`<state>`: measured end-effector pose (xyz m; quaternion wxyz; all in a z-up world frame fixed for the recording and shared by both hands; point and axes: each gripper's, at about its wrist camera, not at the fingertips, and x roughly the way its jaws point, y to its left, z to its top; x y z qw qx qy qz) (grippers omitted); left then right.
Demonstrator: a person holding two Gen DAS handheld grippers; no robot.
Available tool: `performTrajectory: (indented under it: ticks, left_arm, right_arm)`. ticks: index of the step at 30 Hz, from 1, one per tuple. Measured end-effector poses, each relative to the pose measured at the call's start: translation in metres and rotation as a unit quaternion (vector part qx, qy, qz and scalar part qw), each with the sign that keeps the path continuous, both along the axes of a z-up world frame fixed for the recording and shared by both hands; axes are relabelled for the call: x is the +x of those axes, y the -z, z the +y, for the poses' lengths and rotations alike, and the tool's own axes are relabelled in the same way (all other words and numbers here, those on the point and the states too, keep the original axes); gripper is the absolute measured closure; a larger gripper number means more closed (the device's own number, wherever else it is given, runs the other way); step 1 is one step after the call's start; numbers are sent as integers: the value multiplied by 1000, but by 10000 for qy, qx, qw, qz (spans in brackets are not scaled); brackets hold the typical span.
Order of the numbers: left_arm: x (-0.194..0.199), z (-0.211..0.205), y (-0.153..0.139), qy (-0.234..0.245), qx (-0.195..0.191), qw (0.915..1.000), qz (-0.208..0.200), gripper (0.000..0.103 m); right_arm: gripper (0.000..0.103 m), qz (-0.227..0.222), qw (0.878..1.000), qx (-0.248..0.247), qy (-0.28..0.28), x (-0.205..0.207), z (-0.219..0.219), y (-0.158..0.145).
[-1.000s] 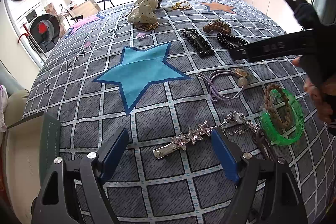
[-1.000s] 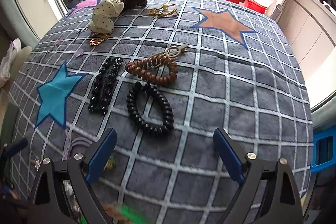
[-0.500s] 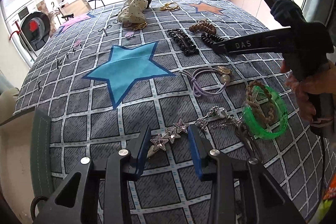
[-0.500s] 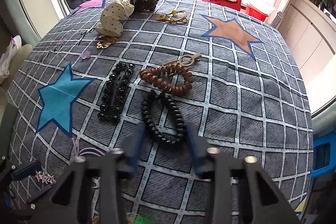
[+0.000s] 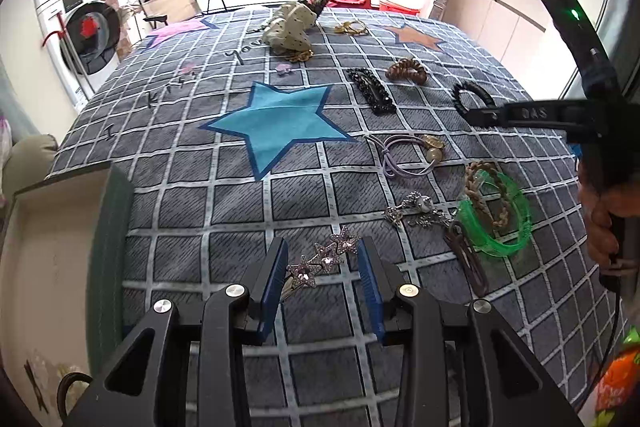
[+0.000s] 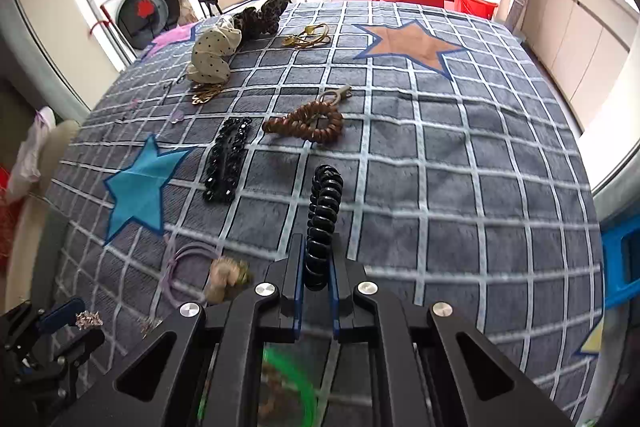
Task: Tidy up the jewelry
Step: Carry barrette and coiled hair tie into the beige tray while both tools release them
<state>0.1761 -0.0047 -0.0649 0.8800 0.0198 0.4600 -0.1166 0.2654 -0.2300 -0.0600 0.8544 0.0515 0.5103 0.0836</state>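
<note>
Two grips: both grippers hold one piece each above the blanket (image 5: 240, 195).
Left gripper (image 5: 322, 269): its fingers pinch the star clip (image 5: 322, 259) across its width; the clip is between the blue pads and looks lifted a little off the blanket, though I cannot be sure of this.
Star clip, long axis: it runs forward and slightly to the right from the fingers, with the metal end near the left pad and the last star pointing away.
Right gripper (image 6: 316, 277): its fingers are pressed nearly together on the black coil tie (image 6: 322, 223), which is squeezed flat and stands forward out of them, off the blanket.
Box (image 5: 48, 267): an open box with a green rim is at the left edge of the left view, just beside the left gripper and on the far side from the right one.
Key relation: the box lies to the left of both pieces, so the left hand is the nearer; I judge the star clip goes there first, and the coil tie must cross over the other pieces.
Still on the blanket: black clip (image 6: 228, 161), brown coil (image 6: 310, 121), purple ties (image 5: 404, 155), green bangle (image 5: 498, 215).
Risk: the long clip may turn in the fingers, as they hold it only near one end.
</note>
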Motion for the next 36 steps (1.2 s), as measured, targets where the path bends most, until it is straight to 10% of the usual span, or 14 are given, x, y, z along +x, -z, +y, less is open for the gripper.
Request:
performTrajectory:
  ticks: [20, 36]
  left_arm:
    - [-62, 45, -53, -501, -258, 9973, -467, 65]
    - [-133, 154, -59, -1490, -189, 9858, -753, 65]
  right_arm:
    - [92, -226, 9964, 757, -312, -72, 15, -53]
    - [92, -268, 9790, 1048, -1730, -129, 157, -87]
